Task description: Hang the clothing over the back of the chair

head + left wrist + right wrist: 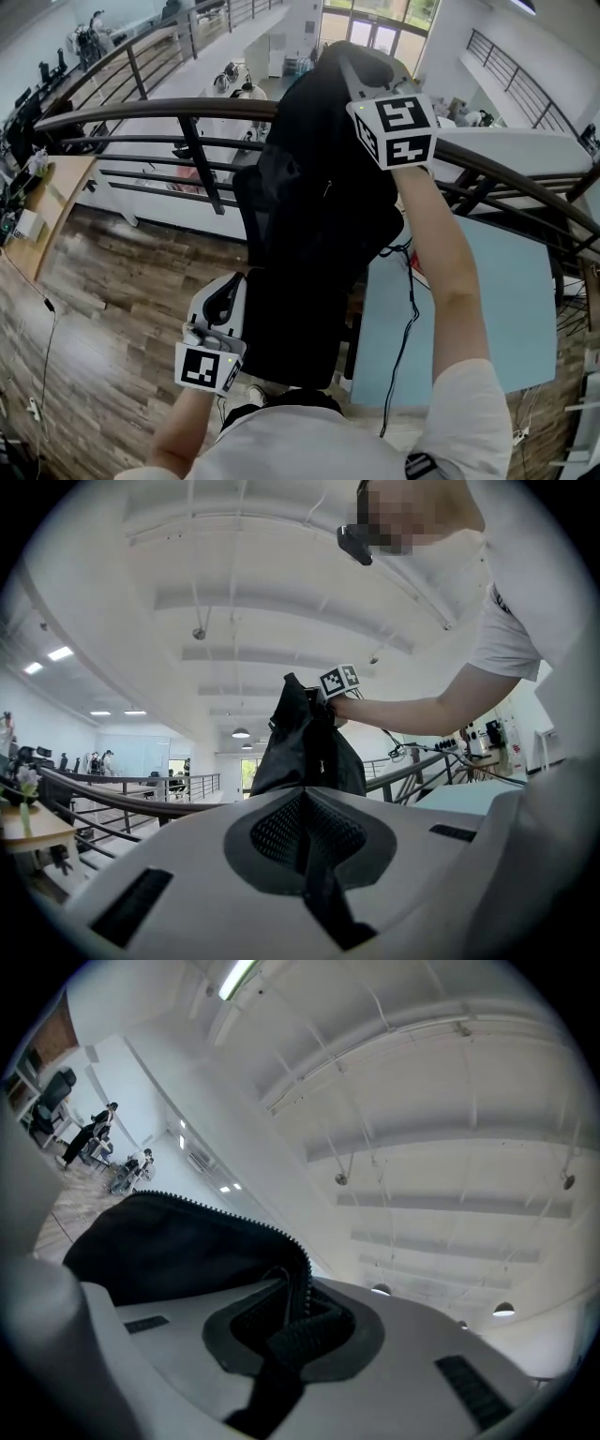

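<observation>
Lift: black zippered fabric jacket (pixel 169 1241) pinched between right gripper's (pixel 286 1321) narrow jaws, hem seemingly clamped between left gripper's (pixel 305 832); next, draping over black mesh chair back (pixel 255 202) below.

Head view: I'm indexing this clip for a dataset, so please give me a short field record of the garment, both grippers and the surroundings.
garment: black zip-up jacket, held up in the air, hanging in folds
right gripper: raised high, shut on the jacket's zipper edge
left gripper: lower down, jaws together on the jacket's lower part
chair: cannot be told apart from the dark fabric
behind: curved dark metal railing
right side: pale blue table
floor: wood-plank floor
</observation>
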`<state>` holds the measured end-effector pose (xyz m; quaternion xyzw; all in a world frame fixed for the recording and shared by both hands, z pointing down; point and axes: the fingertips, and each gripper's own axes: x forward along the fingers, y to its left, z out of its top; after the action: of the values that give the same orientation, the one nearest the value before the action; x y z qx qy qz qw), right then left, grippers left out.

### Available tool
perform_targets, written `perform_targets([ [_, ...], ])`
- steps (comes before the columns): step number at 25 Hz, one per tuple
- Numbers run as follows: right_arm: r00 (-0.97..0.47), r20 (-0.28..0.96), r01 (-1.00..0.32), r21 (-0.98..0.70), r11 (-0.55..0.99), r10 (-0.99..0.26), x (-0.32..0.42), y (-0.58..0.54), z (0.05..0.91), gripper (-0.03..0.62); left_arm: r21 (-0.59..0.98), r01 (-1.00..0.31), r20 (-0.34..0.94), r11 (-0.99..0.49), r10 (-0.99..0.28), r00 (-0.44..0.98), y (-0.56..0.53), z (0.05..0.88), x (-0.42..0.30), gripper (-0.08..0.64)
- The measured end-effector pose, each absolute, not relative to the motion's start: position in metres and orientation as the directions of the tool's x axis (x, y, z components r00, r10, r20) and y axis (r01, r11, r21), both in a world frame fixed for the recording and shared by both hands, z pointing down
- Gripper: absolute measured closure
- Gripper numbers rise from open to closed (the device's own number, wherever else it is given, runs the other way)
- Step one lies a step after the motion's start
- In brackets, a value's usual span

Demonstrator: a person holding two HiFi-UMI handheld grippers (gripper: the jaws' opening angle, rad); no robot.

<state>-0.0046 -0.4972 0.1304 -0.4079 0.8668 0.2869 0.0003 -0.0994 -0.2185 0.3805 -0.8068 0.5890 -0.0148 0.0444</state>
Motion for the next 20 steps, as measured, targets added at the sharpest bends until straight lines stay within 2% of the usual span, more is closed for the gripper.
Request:
perform_targets([
  [7,-0.631,-0.181,-0.710,0.526,0.468,-0.754,-0.018,-0.570,0.107,0.548,-0.039,-0.965,-0.037,-0.260,-0.965,0.261,-0.228,0.378,-0.108,0.537],
  [20,-0.513,-0.171,-0.722,0.616,0.315,-0.841,-0.016,-0.660,0.069,0.543,-0.026,-0.982,-0.029,-0.187,-0.982,0.188,-0.230,0.390,-0.123,0.538],
])
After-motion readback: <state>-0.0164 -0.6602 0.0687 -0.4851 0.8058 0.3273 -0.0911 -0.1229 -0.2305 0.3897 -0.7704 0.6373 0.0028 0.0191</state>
